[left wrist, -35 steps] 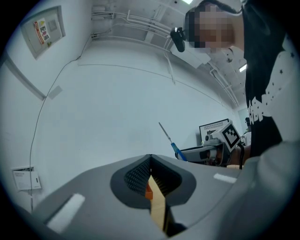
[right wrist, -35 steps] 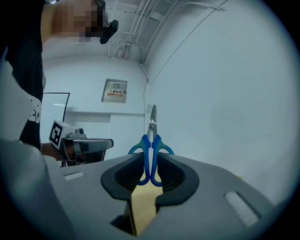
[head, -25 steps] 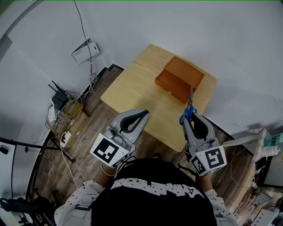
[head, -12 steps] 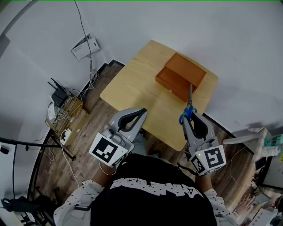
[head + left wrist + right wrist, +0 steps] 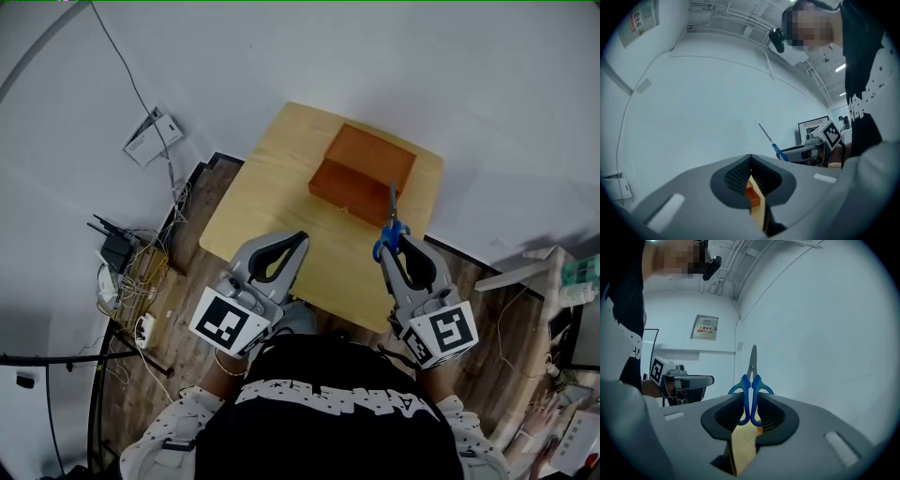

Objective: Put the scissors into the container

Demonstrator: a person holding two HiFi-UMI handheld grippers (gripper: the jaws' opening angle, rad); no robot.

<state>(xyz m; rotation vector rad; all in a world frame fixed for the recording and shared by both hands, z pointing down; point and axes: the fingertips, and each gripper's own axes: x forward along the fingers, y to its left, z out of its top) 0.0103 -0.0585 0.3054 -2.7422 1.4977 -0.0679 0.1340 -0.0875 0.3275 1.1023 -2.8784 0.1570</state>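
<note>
Gripping the scissors (image 5: 751, 380) by the blue handles, the right tongs (image 5: 390, 251) hold them in the air, blades pointing forward toward the orange container (image 5: 361, 173) on the surface (image 5: 272, 187). The left tongs (image 5: 750, 164) are closed on nothing, level with the right, well apart.

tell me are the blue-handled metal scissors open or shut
Shut: the blue-handled metal scissors show one narrow blade point, loops squeezed together in the right gripper.
</note>
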